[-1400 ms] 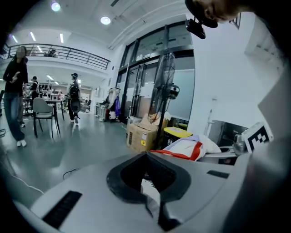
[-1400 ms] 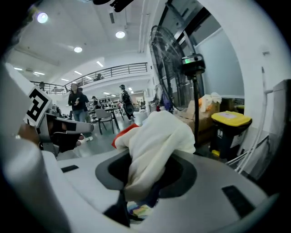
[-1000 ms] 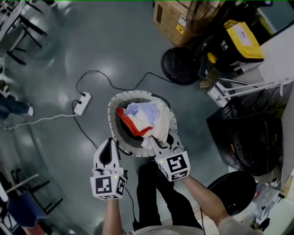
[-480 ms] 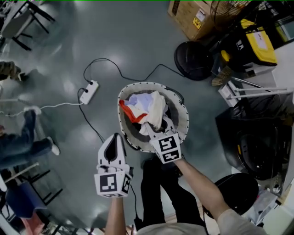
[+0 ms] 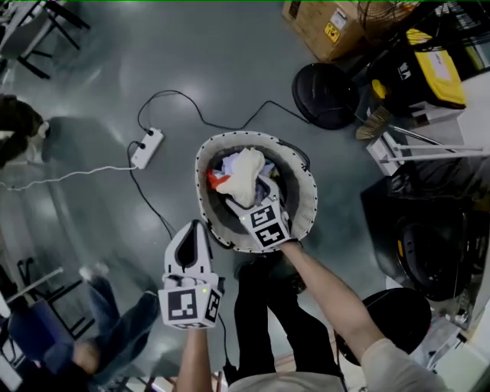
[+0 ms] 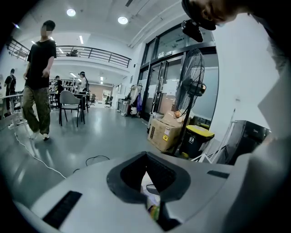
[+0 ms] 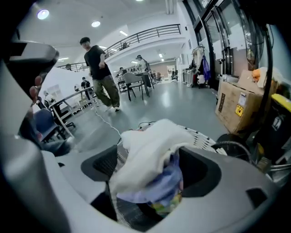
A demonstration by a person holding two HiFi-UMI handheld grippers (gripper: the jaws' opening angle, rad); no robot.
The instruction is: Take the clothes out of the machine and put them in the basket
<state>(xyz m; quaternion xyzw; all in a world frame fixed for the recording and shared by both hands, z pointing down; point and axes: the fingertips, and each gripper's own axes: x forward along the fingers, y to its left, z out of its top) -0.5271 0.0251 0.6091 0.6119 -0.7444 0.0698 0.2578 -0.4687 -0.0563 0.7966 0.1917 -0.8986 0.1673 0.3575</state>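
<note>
A round white basket [image 5: 309,200] stands on the grey floor and holds a cream cloth [image 5: 243,172], a red garment [image 5: 212,181] and a pale blue one. My right gripper [image 5: 253,197] is down inside the basket. Its jaws have just been opening and stand wide. The cream cloth [image 7: 150,145] and a bluish cloth [image 7: 161,186] lie loose between the jaws of the right gripper [image 7: 150,184]. My left gripper [image 5: 188,243] hovers outside the basket's near left rim, fingers together and empty. In its own view the left gripper [image 6: 150,186] shows only a thin slit.
The dark machine [image 5: 429,237] with its round door [image 5: 387,321] stands at the right. A power strip [image 5: 147,148] and cables lie left of the basket. A fan base [image 5: 325,93], a cardboard box [image 5: 325,23] and a yellow-lidded bin [image 5: 429,65] are behind. A person [image 6: 38,73] walks nearby.
My right gripper has sunk into the basket with the cream cloth and its jaws have spread. The cloth pile sits lower. The left gripper has hardly moved. A person's legs crossed at the left.
</note>
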